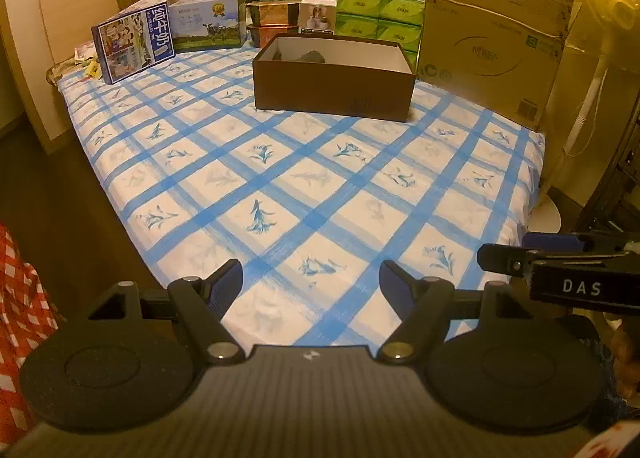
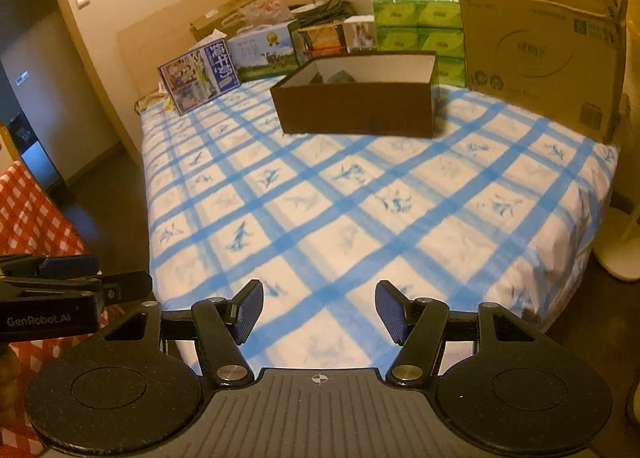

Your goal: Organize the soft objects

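Tongs, left (image 1: pixel 311 282) and right (image 2: pixel 319 308), gaped wide and empty above the bed (image 1: pixel 320 185); reaching blindly into the brown box (image 1: pixel 334 83) risked tipping it.

Bed (image 1: pixel 320 177) with blue-checked sheet. At its far end: milk carton (image 1: pixel 134 42) at left, cow-printed box (image 1: pixel 208 22) just right of it, green tissue packs (image 1: pixel 380 19) further right, large cardboard box (image 1: pixel 496 41) at far right. Red-checked cloth (image 1: pixel 16 298) lies near left, off the bed.
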`<state>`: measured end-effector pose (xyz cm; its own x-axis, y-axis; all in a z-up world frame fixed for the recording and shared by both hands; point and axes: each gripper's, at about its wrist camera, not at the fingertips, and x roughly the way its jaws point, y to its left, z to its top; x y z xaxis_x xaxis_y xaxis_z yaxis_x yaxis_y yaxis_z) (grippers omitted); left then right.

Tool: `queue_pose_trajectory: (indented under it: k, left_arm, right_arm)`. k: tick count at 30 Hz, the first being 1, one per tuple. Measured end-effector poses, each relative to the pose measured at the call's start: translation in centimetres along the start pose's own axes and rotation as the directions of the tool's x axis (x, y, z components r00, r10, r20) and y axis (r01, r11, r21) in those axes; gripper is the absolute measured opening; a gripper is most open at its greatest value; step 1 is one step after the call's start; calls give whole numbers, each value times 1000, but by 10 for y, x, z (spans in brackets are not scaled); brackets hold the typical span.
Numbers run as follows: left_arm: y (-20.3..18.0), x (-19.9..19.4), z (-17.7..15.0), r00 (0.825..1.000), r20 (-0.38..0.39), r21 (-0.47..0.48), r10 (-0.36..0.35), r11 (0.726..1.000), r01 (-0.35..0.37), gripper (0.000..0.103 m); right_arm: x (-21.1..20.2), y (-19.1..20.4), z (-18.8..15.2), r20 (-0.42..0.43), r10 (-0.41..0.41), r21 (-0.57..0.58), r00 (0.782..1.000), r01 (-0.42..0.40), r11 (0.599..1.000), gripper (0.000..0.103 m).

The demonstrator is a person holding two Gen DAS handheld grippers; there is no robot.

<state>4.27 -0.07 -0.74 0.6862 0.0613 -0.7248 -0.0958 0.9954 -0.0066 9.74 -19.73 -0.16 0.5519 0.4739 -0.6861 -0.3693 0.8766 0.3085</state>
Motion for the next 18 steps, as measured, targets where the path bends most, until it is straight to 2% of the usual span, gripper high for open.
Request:
queue_pose_trajectory:
  k: [5, 18]
  left_arm:
    - [1, -4, -6, 1000, -4, -7, 6, 1000, -6, 74]
    - [3, -2, -9, 1000, -8, -7, 10, 1000, -10, 74]
  right_arm:
    - [-3, 8, -11, -15, -7, -11, 1000, 7, 1000, 62]
    - [-1, 13, -13, -29, -2, -19, 1000, 1, 1000, 62]
